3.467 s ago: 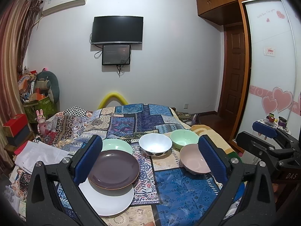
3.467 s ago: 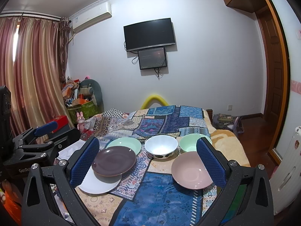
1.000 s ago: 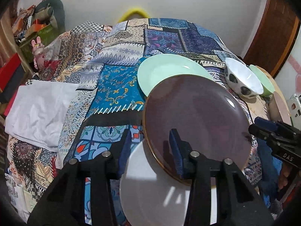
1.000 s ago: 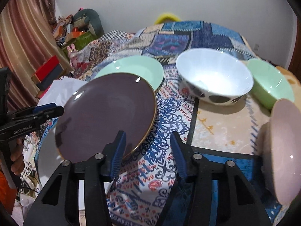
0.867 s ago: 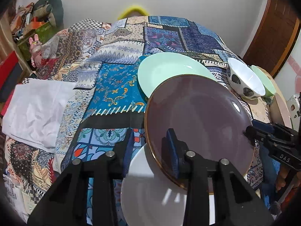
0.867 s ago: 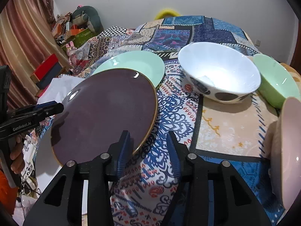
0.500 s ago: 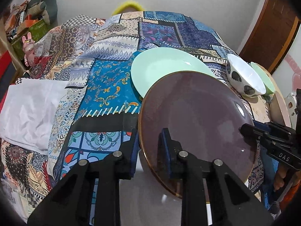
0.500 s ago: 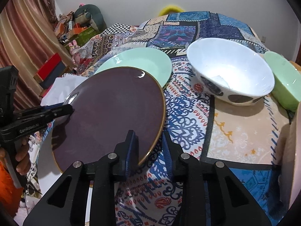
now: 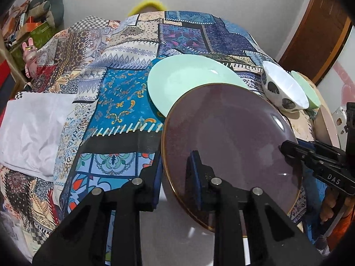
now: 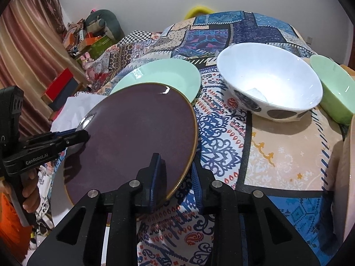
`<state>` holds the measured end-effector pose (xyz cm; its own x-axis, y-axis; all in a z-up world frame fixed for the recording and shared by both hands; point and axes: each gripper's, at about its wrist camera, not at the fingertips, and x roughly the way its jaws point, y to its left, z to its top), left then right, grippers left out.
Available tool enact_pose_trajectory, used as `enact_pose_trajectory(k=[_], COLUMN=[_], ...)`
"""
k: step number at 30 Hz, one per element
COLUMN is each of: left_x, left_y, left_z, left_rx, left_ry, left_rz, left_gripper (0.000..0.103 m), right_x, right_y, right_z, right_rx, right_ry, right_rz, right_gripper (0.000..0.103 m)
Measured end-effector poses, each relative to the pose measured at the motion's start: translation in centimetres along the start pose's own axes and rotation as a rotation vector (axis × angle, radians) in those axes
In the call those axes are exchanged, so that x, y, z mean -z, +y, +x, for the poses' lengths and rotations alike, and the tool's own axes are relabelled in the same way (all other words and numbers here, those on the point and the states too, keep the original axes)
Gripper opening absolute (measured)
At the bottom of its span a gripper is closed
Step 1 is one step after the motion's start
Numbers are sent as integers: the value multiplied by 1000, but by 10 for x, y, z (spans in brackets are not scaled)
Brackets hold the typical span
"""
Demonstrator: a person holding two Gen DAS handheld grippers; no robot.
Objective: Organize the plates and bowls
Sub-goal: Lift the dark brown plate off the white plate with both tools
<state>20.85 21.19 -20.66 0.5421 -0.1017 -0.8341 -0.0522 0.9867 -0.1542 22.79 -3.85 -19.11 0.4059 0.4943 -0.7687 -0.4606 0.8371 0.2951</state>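
Both grippers clamp one brown plate above the bed's near-left corner

You hold the brown plate tilted, the left gripper pinched shut on its left rim and the right gripper pinched shut on its right rim; pull unevenly and the glossy rim may slip free and drop onto the white plate beneath, chipping both. Swinging it back could clip the mint plate just behind, or the white bowl. The white plate is mostly hidden under the brown one, the green bowl and pink bowl are cut off at the right edge, and you cannot tell how deep either grip sits.
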Motion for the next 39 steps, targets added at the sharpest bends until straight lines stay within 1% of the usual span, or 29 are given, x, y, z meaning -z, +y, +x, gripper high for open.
enact_pose_trajectory(k=[7, 18, 30, 39], left_x=[4, 15, 26, 39], left_y=[-9, -36, -69, -99], left_z=[-6, -23, -56, -78], left_rx=[7, 15, 32, 40], left_ry=[-13, -29, -70, -79], left_rz=[2, 22, 41, 62], left_gripper=[24, 24, 24, 24], right_x=[4, 12, 24, 38], right_y=[-1, -10, -14, -20], right_z=[-10, -35, -76, -105], right_rx=[11, 32, 54, 68], right_ry=[-13, -41, -100, -127], right_rz=[-7, 9, 3, -4], right_gripper=[24, 24, 24, 24])
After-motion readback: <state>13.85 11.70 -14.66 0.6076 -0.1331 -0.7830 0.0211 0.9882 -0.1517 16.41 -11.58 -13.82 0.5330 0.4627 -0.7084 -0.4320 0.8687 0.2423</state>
